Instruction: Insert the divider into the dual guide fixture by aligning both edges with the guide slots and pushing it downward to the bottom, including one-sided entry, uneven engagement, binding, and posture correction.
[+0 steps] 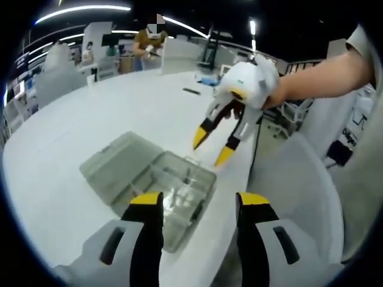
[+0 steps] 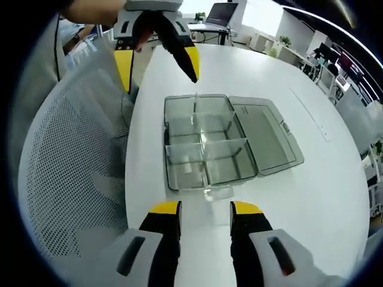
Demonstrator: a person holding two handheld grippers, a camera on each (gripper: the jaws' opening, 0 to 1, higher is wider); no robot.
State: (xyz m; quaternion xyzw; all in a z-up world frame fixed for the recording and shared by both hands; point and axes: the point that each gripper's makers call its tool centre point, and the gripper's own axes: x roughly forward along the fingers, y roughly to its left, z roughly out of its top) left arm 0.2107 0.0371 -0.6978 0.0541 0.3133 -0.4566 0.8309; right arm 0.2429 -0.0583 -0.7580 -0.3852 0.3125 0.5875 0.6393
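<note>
A clear plastic box [image 2: 206, 143] stands on the white table [image 2: 323, 197], its lid [image 2: 263, 134] folded open flat beside it. Clear dividers [image 2: 200, 143] split the inside into compartments. A small clear piece [image 2: 218, 192] lies on the table against the box's near wall. My right gripper [image 2: 205, 210] is open just short of that piece, with nothing between its fingers. My left gripper [image 2: 157, 63] hangs open above the box's far side. In the left gripper view the box [image 1: 173, 179] lies beyond my left gripper [image 1: 200, 203], and the right gripper [image 1: 213, 147] hovers open over the box's far edge.
A grey mesh chair [image 2: 66, 155] stands close to the table edge beside the box, also seen as the chair [image 1: 293, 179]. A small dark object [image 1: 191, 91] lies farther out on the table. A person [image 1: 149, 39] stands at the far end, and a laptop [image 2: 222, 12] sits there.
</note>
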